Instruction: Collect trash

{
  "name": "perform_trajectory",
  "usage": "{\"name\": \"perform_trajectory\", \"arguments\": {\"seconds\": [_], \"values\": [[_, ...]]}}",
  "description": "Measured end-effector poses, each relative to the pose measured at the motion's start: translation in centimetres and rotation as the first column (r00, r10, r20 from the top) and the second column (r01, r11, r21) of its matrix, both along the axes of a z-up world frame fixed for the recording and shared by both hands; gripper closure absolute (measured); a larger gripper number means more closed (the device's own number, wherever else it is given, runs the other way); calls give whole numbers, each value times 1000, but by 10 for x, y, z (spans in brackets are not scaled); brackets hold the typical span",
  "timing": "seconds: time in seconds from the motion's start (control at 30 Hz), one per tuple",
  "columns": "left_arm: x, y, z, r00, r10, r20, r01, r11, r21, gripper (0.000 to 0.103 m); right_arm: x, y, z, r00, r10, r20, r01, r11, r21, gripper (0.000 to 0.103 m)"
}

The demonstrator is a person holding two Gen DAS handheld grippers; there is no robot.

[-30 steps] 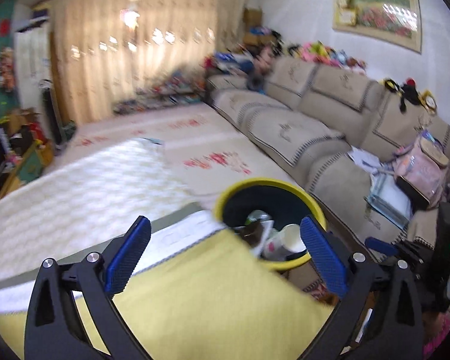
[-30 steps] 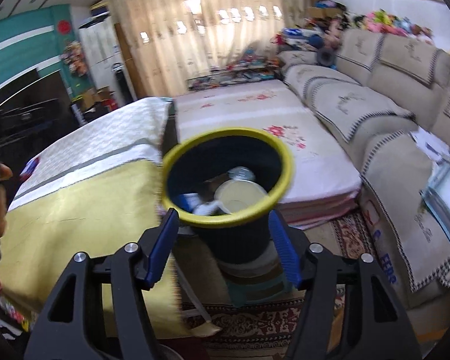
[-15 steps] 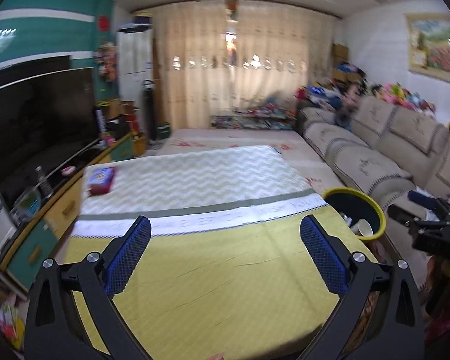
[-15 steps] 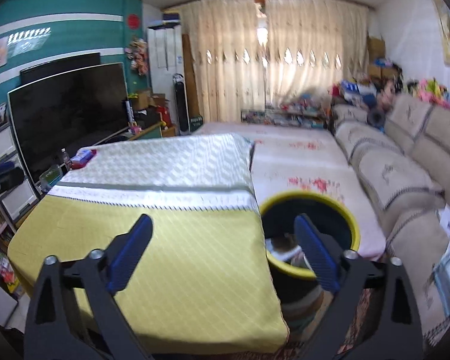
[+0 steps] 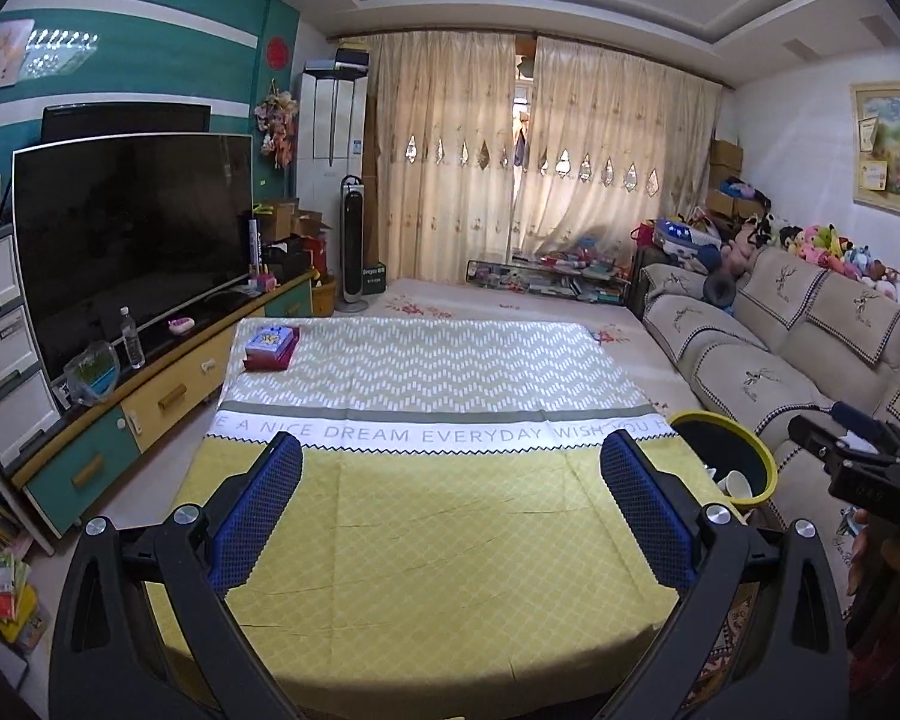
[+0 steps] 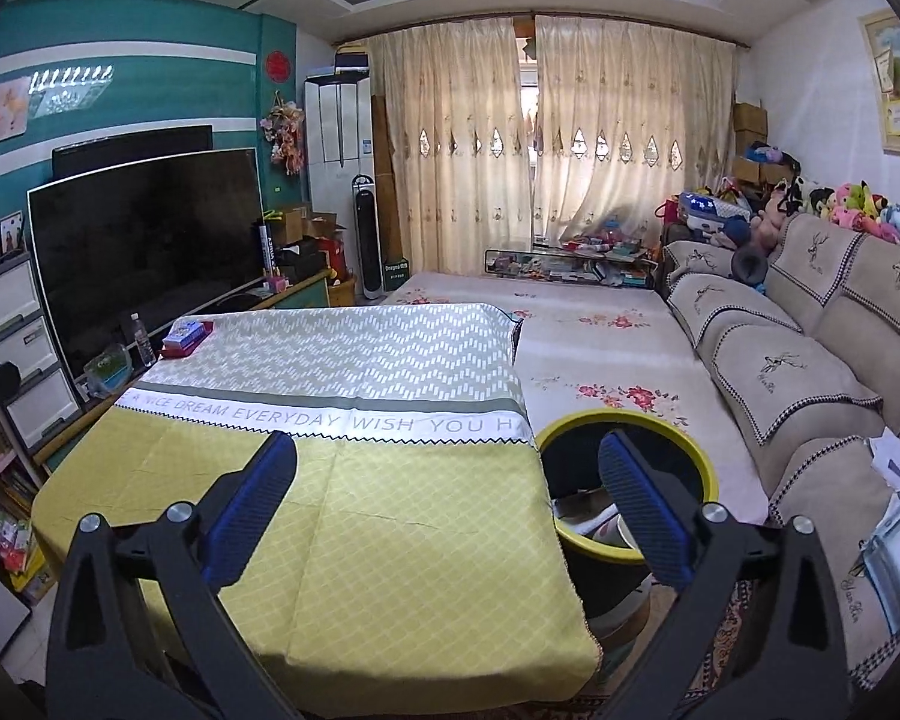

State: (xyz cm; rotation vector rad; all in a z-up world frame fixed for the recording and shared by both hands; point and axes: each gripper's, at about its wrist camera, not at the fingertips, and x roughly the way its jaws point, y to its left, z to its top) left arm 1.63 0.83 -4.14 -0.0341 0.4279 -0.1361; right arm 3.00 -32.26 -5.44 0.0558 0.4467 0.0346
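**Both grippers empty, trash sits in the bin**

Your left gripper point(image 5: 450, 516) and right gripper point(image 6: 447, 507) both stand with jaws wide apart, nothing between the pads. The trash you can see — a paper cup point(image 5: 737, 485) and some scraps — lies inside the yellow-rimmed bin point(image 6: 705, 468), just beside the table's right edge. The tablecloth point(image 5: 450, 540) looks bare of litter; only a small box point(image 5: 272, 347) rests at its far left corner. If more light trash turns up, expect it to be thin-walled and easily crushed — pinch it by a rim or fold, gently.
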Motion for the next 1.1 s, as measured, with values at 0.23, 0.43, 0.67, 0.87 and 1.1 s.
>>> {"name": "perform_trajectory", "arguments": {"seconds": [0.23, 0.43, 0.67, 0.87, 1.1], "values": [[0, -9, 6, 1000, -4, -5, 4, 1000, 1, 5, 2, -3, -2, 1000, 0, -3, 0, 1000, 11, 7], [6, -7, 5, 1000, -10, -10, 10, 1000, -1, 5, 3, -2, -2, 1000, 4, -5, -4, 1000, 6, 7], [11, -7, 6, 1000, -14, -8, 14, 1000, 3, 5, 4, -2, -3, 1000, 1, -2, -1, 1000, 6, 7], [11, -8, 7, 1000, -16, -10, 17, 1000, 7, 5, 5, -5, -6, 1000, -5, -4, 5, 1000, 9, 7], [13, -10, 6, 1000, -18, -13, 18, 1000, 10, 5, 4, -8, -6, 1000, -10, 0, 10, 1000, 14, 7]]}}
